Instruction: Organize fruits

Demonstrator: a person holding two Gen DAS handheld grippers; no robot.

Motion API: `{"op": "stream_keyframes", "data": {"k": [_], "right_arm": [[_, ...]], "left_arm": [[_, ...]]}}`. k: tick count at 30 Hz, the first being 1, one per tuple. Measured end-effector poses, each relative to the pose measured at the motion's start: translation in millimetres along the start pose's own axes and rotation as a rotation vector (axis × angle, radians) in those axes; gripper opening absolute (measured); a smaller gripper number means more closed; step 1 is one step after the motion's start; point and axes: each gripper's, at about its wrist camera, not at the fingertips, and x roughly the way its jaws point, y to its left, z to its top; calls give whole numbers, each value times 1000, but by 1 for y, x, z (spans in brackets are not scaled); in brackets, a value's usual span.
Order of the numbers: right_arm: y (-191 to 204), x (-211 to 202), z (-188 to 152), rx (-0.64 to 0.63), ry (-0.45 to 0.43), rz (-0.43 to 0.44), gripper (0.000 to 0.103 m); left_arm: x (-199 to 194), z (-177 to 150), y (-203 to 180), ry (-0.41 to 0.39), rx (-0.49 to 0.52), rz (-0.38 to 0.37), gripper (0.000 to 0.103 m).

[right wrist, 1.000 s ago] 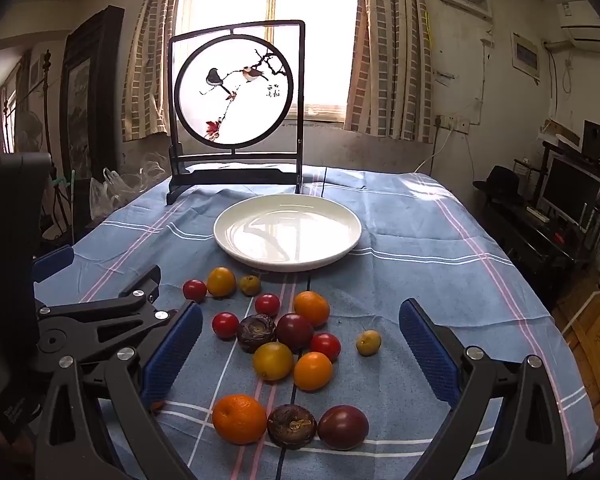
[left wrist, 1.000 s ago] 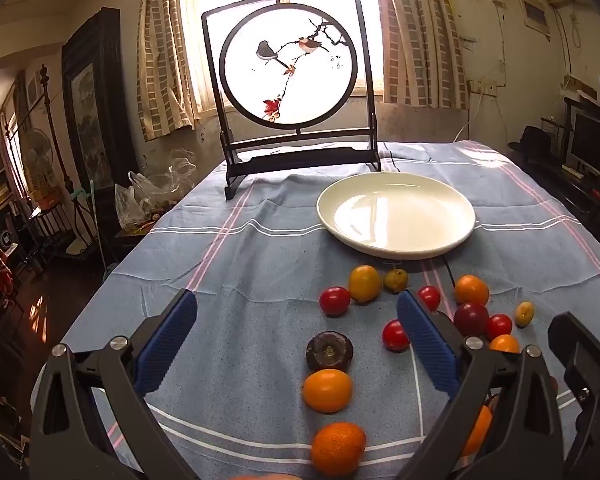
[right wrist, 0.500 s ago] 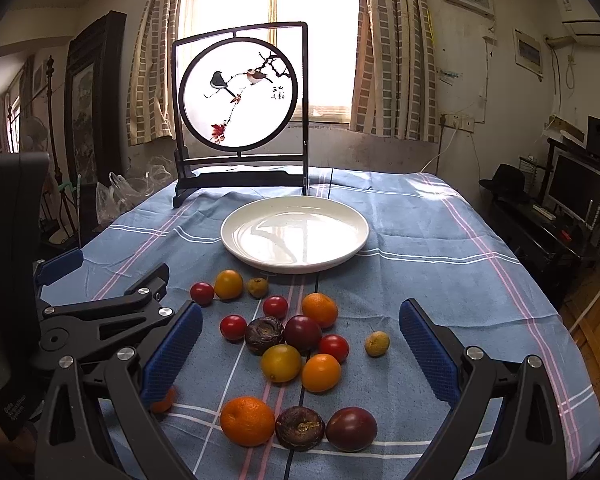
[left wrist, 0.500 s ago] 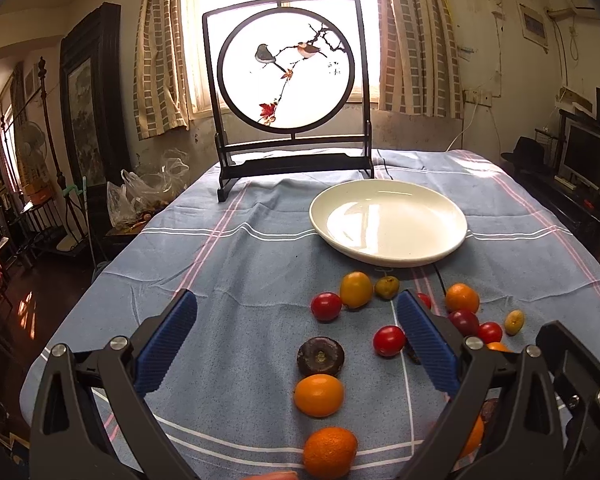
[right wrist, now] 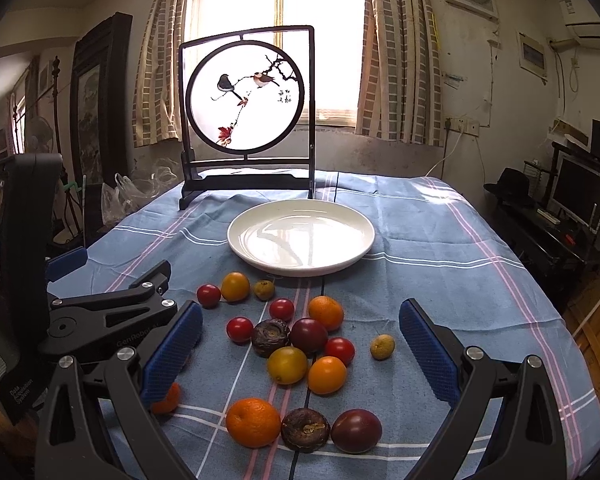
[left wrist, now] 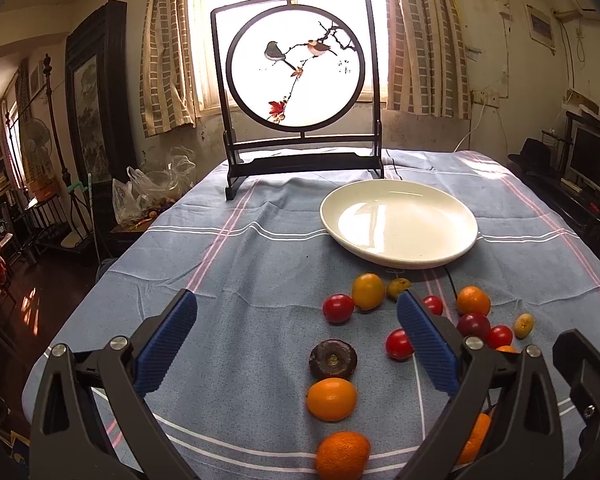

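Both tongs stand wide open and hold nothing: the left gripper (left wrist: 296, 322) and the right gripper (right wrist: 300, 334) hang above the blue striped tablecloth (right wrist: 440, 240). The small round fruits (right wrist: 296, 344) lie scattered on the cloth, just before the empty white round plate (right wrist: 300, 236).

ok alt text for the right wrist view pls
Open right gripper hovers over scattered small fruits on a blue striped tablecloth. An empty white plate sits beyond, a bird-painted screen behind it.
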Motion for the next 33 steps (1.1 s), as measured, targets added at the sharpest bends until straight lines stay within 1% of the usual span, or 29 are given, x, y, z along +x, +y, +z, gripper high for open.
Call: {"op": "stream_keyframes", "data": {"k": [4,8,15,16,18,21,25,33], "right_arm": [[0,-1,0,-3,-5,3,99],[2,0,-1,-13,-5,4,99],[0,-1,-1,-8,-17,15,99],[0,-2,-2,-6,-21,20,99],[-2,-2,-2,-1,-26,27,99],[-3,-3,-2,-1,-28,36,99],[-3,-5,-2,-17,-40,27,99],[-2,-5,-4,-22,-36,46,99]], "left_arm": [[8,-1,1,56,-4,-26,98],[12,-4,0,80,-1,-39,98],[0,-4,-7,11,29,-57,98],[-2,-4,-7,-4,29,-59,98],[-3,-2,-7,-8,17,-72,98],[-4,-1,-7,-24,13,-51,98],[0,-1,-8,-7,26,-44,98],[0,-5,-10,-9,42,-44,98]]}}
